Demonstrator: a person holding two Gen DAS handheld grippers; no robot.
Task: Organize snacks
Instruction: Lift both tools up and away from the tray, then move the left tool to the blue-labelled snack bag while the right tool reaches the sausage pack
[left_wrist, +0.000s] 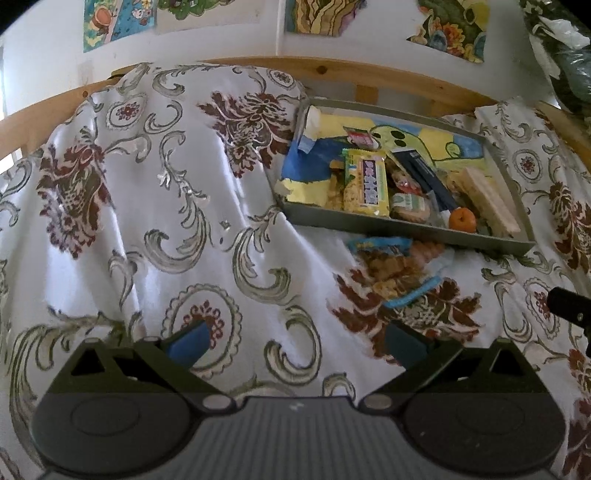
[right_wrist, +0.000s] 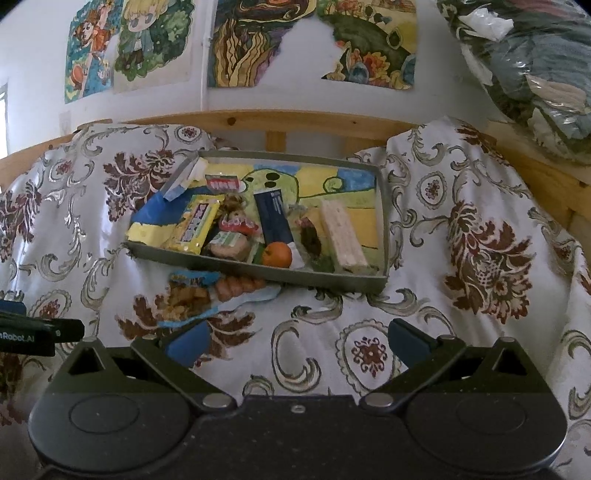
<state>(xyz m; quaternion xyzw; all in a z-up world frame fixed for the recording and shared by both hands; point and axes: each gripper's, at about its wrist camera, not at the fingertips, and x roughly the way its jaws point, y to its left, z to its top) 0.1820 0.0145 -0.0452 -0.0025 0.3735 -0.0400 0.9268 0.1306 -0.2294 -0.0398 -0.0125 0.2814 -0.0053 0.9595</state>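
A shallow grey tray lies on the flowered cloth and holds several snacks: a yellow packet, a dark blue bar, a pale wafer bar, a round biscuit pack and a small orange. A clear blue-edged snack bag lies on the cloth just in front of the tray. My left gripper is open and empty, below-left of that bag. My right gripper is open and empty, right of the bag.
The cloth is rumpled, with folds left of the tray. A wooden rail runs behind, under a wall with paintings. A plastic-wrapped bundle sits at the right. The other gripper's body shows at each frame's edge.
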